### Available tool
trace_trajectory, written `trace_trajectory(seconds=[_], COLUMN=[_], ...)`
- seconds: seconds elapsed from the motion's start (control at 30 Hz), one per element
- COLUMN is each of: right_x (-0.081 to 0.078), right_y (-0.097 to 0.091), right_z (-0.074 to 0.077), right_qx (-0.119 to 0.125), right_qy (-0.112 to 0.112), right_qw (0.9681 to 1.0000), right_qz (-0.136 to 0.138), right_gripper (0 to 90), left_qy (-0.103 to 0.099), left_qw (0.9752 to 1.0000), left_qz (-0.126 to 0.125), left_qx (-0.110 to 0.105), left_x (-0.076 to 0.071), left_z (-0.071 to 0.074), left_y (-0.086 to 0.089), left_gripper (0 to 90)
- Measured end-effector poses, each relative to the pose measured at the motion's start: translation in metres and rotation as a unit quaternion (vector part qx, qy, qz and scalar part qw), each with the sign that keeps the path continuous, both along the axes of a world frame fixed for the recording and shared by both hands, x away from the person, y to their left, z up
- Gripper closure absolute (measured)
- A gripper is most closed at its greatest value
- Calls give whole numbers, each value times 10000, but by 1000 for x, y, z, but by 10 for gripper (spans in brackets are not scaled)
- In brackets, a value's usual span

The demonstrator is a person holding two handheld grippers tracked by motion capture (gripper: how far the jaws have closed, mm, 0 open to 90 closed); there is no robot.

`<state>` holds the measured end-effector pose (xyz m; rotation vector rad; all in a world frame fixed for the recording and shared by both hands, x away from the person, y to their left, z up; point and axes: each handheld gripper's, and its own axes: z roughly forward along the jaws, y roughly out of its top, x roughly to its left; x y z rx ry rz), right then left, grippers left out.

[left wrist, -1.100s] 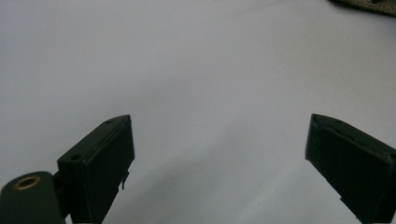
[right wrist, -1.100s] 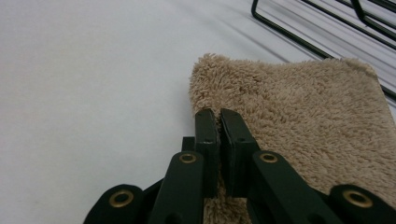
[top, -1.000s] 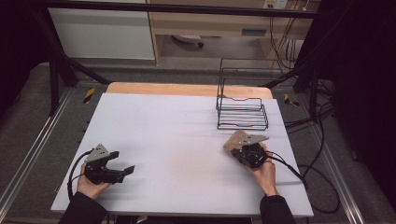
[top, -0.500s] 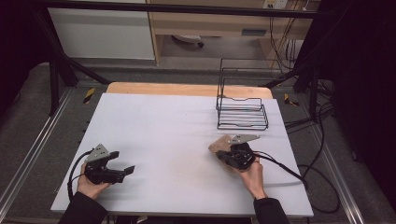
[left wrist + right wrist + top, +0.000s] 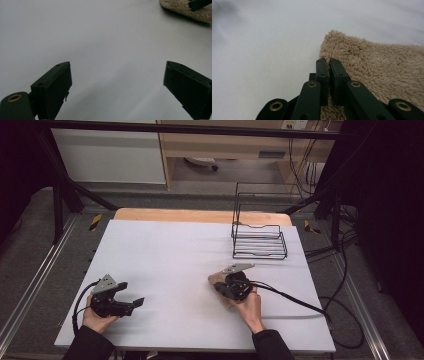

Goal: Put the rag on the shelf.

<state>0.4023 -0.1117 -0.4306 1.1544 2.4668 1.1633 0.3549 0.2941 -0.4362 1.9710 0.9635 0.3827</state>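
A beige fluffy cloth (image 5: 216, 279) lies on the white table cover (image 5: 170, 250), right of the middle. My right gripper (image 5: 224, 287) sits on top of it, held by a hand. In the right gripper view its jaws (image 5: 328, 60) are shut tight, lying over the left edge of the cloth (image 5: 374, 65), and I see no cloth between them. My left gripper (image 5: 134, 302) rests near the front left of the table. Its jaws (image 5: 117, 75) stand wide open over bare table, and the cloth (image 5: 185, 10) lies far off at the top right of that view.
A black wire rack (image 5: 259, 240) stands at the back right of the table. A black cable (image 5: 295, 300) trails from the right gripper across the table to the right. The wooden table edge (image 5: 200, 215) lies at the back.
The right hand has slid leftward across the table, and the cloth has moved with the gripper. The left gripper has stayed where it was.
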Motion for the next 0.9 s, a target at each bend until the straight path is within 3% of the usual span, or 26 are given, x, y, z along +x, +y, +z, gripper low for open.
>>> trace_trajectory(seconds=[0.17, 0.27, 0.37, 0.5, 0.6, 0.73, 0.9], right_x=[4, 4, 2, -1, -1, -3, -5], right_y=[10, 10, 5, -15, -39, -67, -86], right_z=[-7, -8, 1, 15, 15, 7, -7], right_qx=[-43, 76, 195, 193, 74, 49, -25], right_qy=[-26, -14, -107, -323, -386, -299, -102], right_qw=[10000, 9999, 9996, 9992, 9992, 9988, 9983], right_qz=[-55, 77, 196, 91, -123, -385, -571], right_gripper=[846, 733, 647, 538, 484, 457, 469], left_qy=[8, 5, 9, 2, 8, 17, -3], left_qw=[10000, 10000, 10000, 10000, 10000, 10000, 10000], left_qz=[-18, -21, -23, -26, -23, -16, -21], left_qx=[20, 10, 11, 22, 17, 19, 20], left_x=[0, 0, 0, 0, 0, 0, -1], left_z=[0, 0, 0, 0, 0, 0, 0], left_y=[0, 0, 0, 0, -1, -2, -1], left_gripper=[78, 78, 78, 78, 78, 78, 78])
